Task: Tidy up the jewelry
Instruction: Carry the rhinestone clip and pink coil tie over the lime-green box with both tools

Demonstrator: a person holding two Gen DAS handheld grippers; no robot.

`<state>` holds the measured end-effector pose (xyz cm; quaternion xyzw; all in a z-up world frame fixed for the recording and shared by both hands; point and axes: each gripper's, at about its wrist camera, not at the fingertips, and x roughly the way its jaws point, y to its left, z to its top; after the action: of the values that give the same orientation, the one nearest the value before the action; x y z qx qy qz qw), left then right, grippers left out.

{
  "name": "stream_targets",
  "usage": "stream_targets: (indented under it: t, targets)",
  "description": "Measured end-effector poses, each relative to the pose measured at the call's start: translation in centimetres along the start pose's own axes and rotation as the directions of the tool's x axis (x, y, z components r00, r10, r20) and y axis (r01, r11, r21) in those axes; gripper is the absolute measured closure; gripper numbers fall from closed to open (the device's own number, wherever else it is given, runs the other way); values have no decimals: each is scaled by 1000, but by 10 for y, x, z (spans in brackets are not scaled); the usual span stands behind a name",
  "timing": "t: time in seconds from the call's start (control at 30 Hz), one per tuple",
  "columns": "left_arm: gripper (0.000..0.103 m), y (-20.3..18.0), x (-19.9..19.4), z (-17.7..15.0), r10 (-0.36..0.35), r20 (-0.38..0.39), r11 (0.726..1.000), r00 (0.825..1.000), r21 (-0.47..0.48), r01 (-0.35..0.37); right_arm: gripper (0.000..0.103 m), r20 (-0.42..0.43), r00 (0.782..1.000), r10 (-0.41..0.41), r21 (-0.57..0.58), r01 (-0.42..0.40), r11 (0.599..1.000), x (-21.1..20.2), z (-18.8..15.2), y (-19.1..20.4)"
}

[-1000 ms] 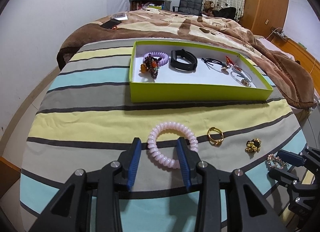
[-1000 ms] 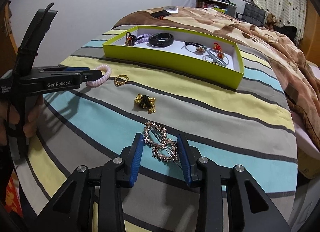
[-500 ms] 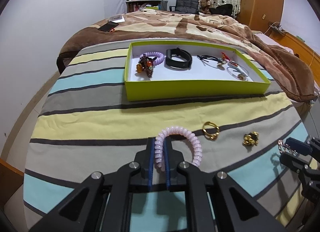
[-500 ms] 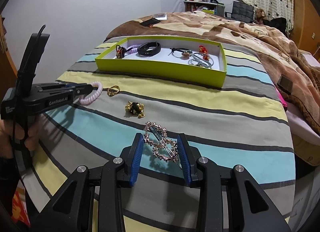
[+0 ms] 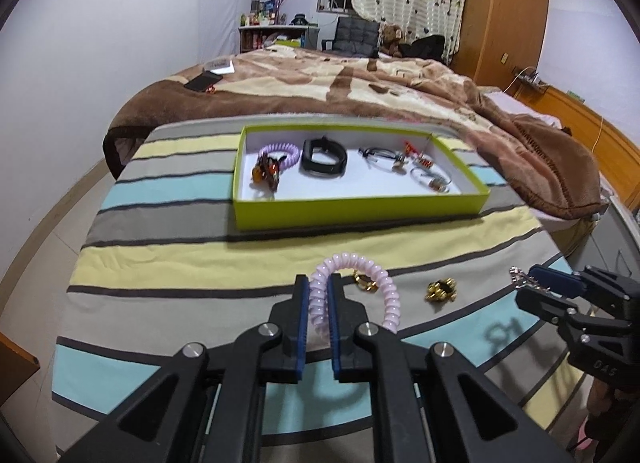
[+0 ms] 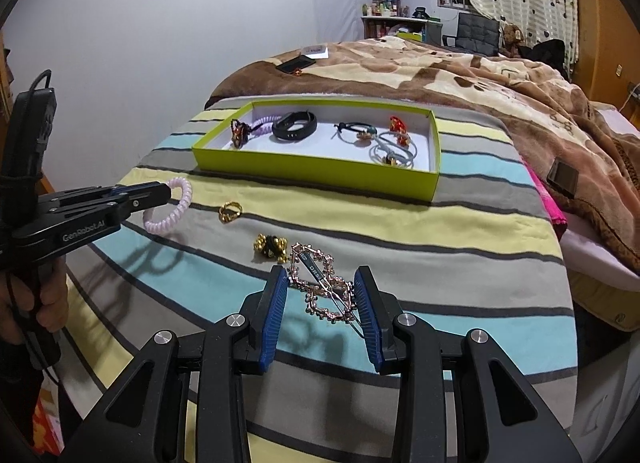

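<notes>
Tray (image 5: 360, 213), lime-green, white-lined, lay at twelve o'clock on striped bedspread (image 5: 168, 263). Coil bracelet (image 5: 352, 287), pale pink, glossy spiral, was pinched in left gripper (image 5: 319, 303), lifted clear. Hair clip (image 6: 324, 289), rose-gold, beaded, was clamped between right gripper (image 6: 321, 295) pads.

Black gripper (image 6: 320, 299) frames, ribbed blue fingers (image 6: 274, 315), silver screws, white lettering.

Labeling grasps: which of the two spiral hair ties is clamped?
The pale pink spiral tie between the left gripper pads; the purple spiral tie lies in the green tray.
</notes>
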<state>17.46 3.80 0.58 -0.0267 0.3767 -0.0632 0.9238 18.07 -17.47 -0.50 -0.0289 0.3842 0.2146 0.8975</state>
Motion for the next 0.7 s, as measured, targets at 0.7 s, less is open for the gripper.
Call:
stream_targets:
  t: [0.7]
  targets:
    - [94, -3, 8, 54, -5, 77, 999, 997, 51, 1, 67, 68, 998, -3, 1, 3, 1000, 13, 59, -14]
